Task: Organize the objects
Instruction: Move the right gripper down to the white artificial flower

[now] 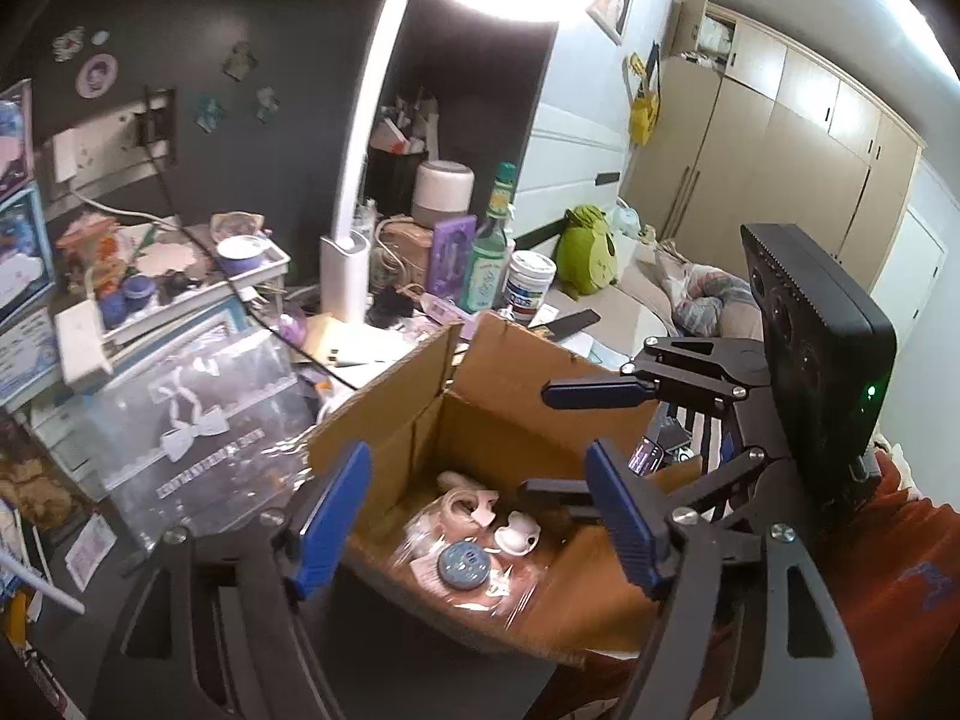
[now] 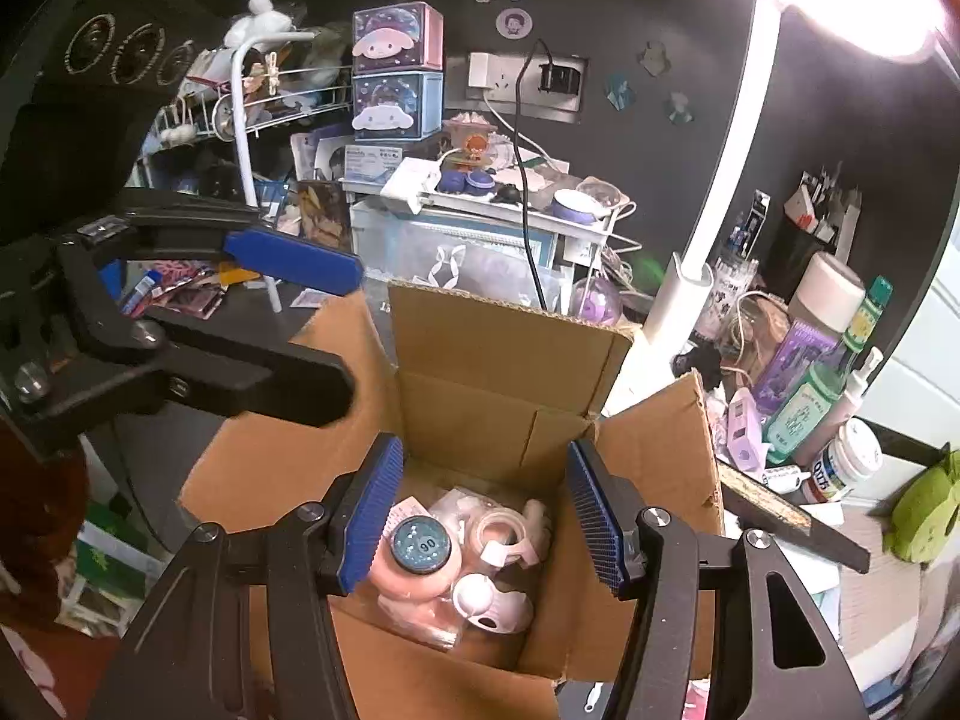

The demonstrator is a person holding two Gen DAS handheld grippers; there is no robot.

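Open cardboard box at frame centre in both views, flaps up. On its floor: a clear bag of pinkish items, with a round blue-grey lid on top marked "90", a tape-like ring and a white rounded piece beside it. Left gripper low in its view, jaws wide over the box mouth, nothing between them. Right gripper likewise above the box, jaws apart, empty, pads clear of the contents. Each gripper shows in the other's view, at the box's edge. Cluttered desk behind: white lamp post, green bottle, white jar. Green plush right of the jar.
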